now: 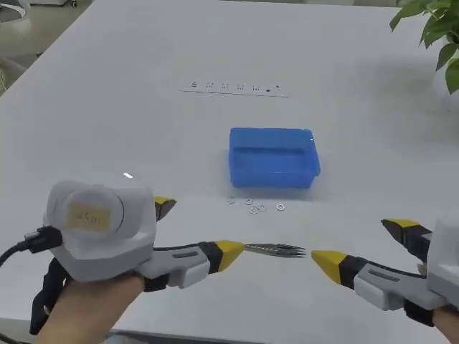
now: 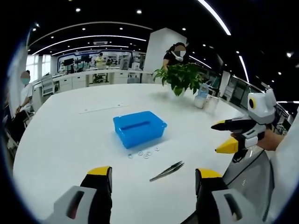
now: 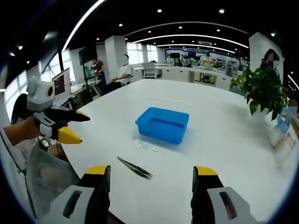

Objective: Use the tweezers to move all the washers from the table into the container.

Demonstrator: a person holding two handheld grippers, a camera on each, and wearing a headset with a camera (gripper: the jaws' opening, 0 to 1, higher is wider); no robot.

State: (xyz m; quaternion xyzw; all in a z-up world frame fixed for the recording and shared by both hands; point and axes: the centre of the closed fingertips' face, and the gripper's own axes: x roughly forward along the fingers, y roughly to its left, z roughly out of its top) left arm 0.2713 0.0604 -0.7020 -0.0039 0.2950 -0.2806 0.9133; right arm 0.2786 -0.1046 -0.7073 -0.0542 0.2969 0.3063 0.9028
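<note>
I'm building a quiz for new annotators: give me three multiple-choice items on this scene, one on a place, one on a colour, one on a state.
1. Where are the washers?
A) in the container
B) on the table by the container's near wall
C) at the table's far edge

2. What colour is the container?
A) blue
B) red
C) green

3. How are the tweezers?
A) clamped in the left tool
B) clamped in the right tool
C) lying free on the table

Key: 1 B, they lie on the table outside its wall; 2 A, its walls are blue; 3 C, they lie between two open tools.
</note>
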